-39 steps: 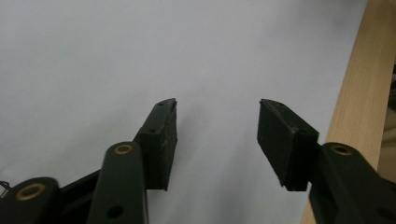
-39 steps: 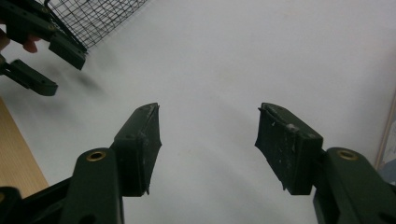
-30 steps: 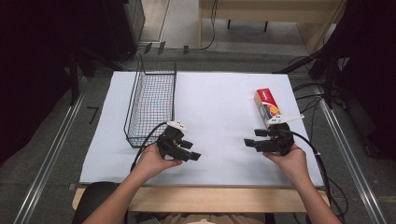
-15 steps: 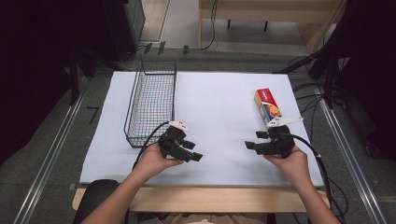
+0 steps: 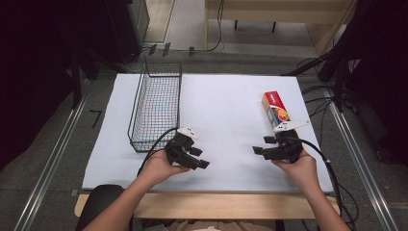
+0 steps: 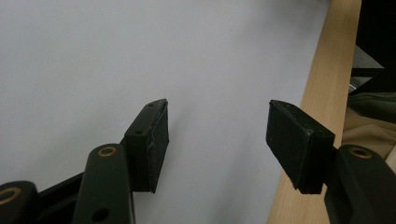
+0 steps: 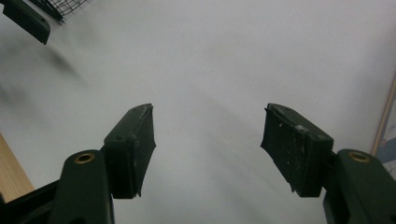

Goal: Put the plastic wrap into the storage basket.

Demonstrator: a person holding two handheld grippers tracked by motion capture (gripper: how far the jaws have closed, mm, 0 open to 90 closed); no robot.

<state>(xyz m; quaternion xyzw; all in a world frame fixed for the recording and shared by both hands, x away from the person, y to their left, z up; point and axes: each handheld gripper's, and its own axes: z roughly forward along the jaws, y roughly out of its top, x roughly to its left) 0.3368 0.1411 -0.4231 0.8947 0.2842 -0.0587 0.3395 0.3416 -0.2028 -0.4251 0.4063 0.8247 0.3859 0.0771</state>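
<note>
Hardly anything has shifted since a second ago: both hands stay where they were at the near edge of the table, and only the jaws have been closing a little on each side. The left gripper (image 5: 201,158) now has its jaws apart with nothing between them, just bare white sheet (image 5: 226,110). The right gripper (image 5: 262,145) is likewise parted and empty, its jaws pointing toward 9 o'clock. The red, white and orange cardboard carton (image 5: 275,109) lies flat on the sheet at 12 o'clock from the right gripper, just beyond it and not touching the jaws. The black wire mesh basket (image 5: 154,144) stands at 11 o'clock from the left gripper, near it. The pale wooden table edge (image 5: 192,204) runs under both wrists.
</note>
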